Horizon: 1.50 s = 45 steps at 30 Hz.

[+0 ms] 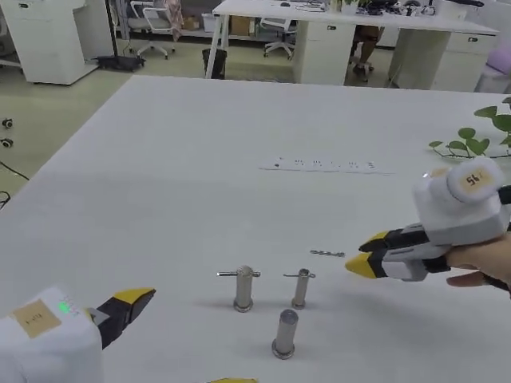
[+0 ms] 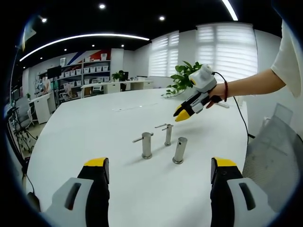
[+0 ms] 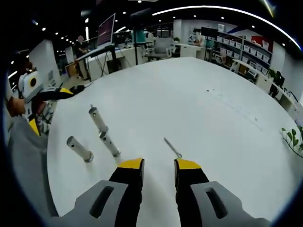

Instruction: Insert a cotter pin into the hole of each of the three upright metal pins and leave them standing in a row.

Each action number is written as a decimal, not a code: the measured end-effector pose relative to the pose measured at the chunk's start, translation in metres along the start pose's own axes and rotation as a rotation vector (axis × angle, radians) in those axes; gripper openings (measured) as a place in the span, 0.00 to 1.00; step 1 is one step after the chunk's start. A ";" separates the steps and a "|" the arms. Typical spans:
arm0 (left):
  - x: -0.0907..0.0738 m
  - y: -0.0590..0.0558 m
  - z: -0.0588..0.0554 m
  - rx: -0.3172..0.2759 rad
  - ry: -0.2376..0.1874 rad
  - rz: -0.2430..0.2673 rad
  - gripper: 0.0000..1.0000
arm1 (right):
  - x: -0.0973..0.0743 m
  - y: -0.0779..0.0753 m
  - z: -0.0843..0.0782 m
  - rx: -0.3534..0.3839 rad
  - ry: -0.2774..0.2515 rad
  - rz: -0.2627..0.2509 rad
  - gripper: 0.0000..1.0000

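Three upright metal pins stand close together on the white table [image 1: 200,159]. The left pin [image 1: 244,289] and the right pin [image 1: 300,287] each carry a cotter pin through the top. The nearer third pin [image 1: 284,333] has an empty hole. A loose cotter pin [image 1: 327,254] lies flat just beyond them, also seen as a thin rod [image 3: 173,148] ahead of my right gripper [image 3: 158,165]. My right gripper [image 1: 366,251] hovers to the right of it, open by a narrow gap and holding nothing. My left gripper [image 2: 160,163] stands wide open before the pins [image 2: 168,142], at lower left [image 1: 182,343].
A white power strip [image 1: 327,165] lies further back on the table. A leafy plant [image 1: 479,136] reaches in at the right edge. The table's left edge runs diagonally past the floor; desks and chairs stand beyond the far edge.
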State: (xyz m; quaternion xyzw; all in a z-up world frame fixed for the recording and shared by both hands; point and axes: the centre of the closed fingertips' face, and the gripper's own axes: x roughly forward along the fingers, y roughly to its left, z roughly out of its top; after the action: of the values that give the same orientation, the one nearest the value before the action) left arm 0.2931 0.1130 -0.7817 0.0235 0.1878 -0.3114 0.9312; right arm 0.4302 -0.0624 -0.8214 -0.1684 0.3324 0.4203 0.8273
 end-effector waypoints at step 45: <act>0.005 -0.001 -0.001 0.016 0.003 -0.014 0.80 | 0.050 -0.030 -0.010 -0.150 0.193 0.068 0.09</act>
State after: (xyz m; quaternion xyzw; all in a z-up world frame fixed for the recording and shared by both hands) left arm 0.2954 0.1095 -0.7847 0.0301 0.1869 -0.3193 0.9286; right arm 0.4716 -0.0564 -0.8628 -0.2583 0.3838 0.4537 0.7617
